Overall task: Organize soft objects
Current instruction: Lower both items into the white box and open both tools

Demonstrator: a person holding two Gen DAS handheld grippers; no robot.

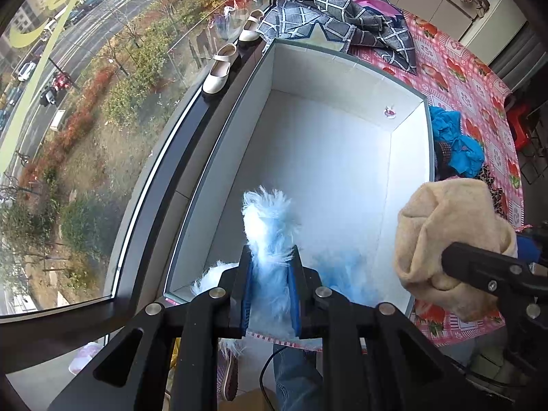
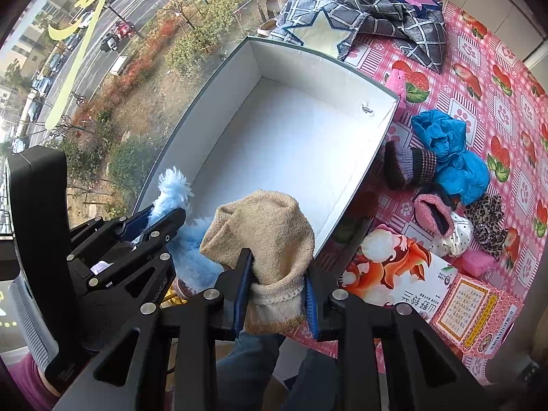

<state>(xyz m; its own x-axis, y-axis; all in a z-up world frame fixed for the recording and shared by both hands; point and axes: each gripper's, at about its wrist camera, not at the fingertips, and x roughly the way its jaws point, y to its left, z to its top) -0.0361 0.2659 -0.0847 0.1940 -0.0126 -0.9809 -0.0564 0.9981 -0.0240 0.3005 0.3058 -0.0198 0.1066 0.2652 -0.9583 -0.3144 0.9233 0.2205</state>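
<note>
My left gripper [image 1: 272, 257] is shut on a fluffy light-blue soft item [image 1: 270, 226], held over the near end of an open white box [image 1: 328, 157]. It also shows in the right wrist view [image 2: 171, 188]. My right gripper [image 2: 277, 267] is shut on a beige knitted sock [image 2: 263, 226], held at the box's near rim [image 2: 342, 219]. The sock shows at the right of the left wrist view [image 1: 448, 233]. The box holds only a small tag [image 1: 389, 112] at its far end.
The pink strawberry tablecloth [image 2: 479, 78] carries a blue crumpled cloth [image 2: 452, 150], a dark knitted sock [image 2: 407, 164], a pink slipper sock [image 2: 433, 212], a leopard scrunchie [image 2: 486, 222], a plaid cloth [image 2: 376, 3] and printed boxes [image 2: 404, 274]. Two cream shoes [image 1: 219, 68] stand on the window sill.
</note>
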